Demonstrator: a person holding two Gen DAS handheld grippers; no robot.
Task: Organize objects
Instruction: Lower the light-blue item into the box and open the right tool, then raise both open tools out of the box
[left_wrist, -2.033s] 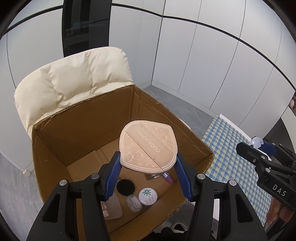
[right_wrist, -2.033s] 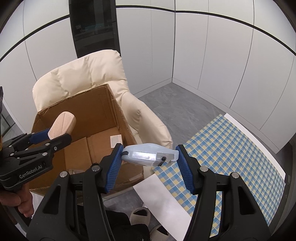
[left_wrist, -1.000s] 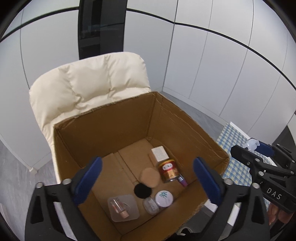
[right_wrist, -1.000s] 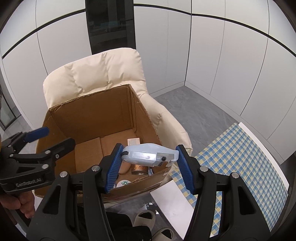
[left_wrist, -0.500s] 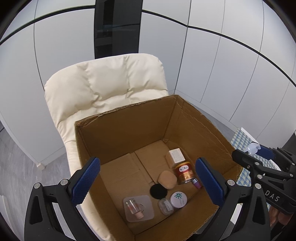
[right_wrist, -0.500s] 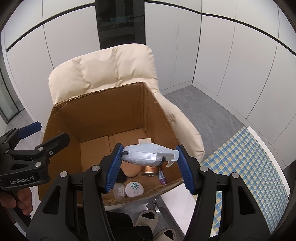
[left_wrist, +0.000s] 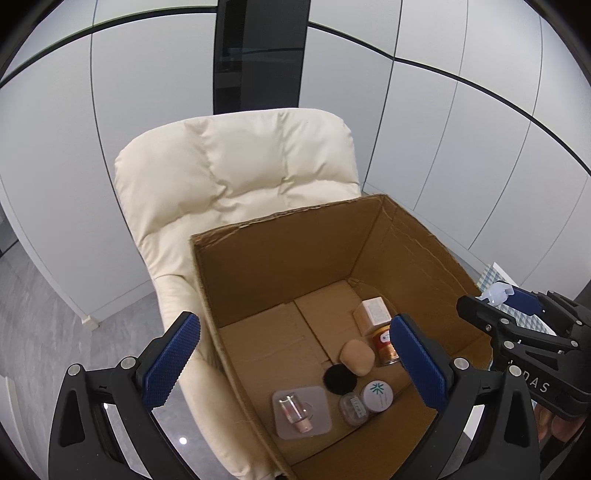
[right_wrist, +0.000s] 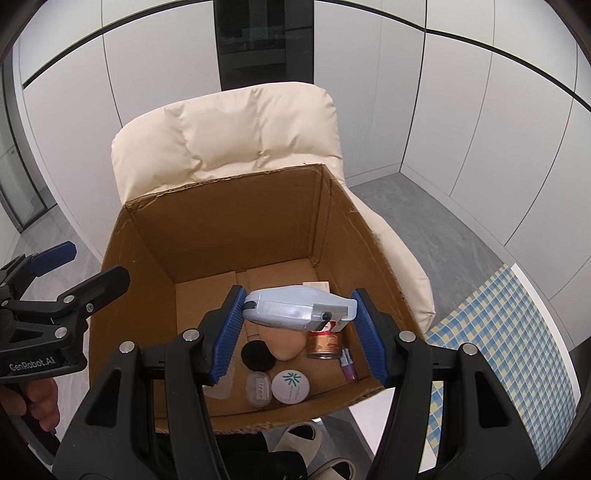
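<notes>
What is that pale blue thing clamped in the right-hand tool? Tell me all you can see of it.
It is a spray bottle head, pale blue-grey plastic, smooth and a little glossy, with a small black part on its underside and a white nozzle tip at one end. It lies sideways, clamped end to end between the blue ribbed pads of the right gripper. It hangs above the open cardboard box, touching nothing else. Any bottle below it is hidden.

White panelled walls (right_wrist: 461, 110) fill the upper frame, split by a dark glass strip (right_wrist: 264, 40) at top centre. A cream padded armchair (left_wrist: 236, 177) sits mid-frame on grey floor (right_wrist: 436, 221); a blue-and-yellow checked mat (right_wrist: 517, 332) lies lower right.
</notes>
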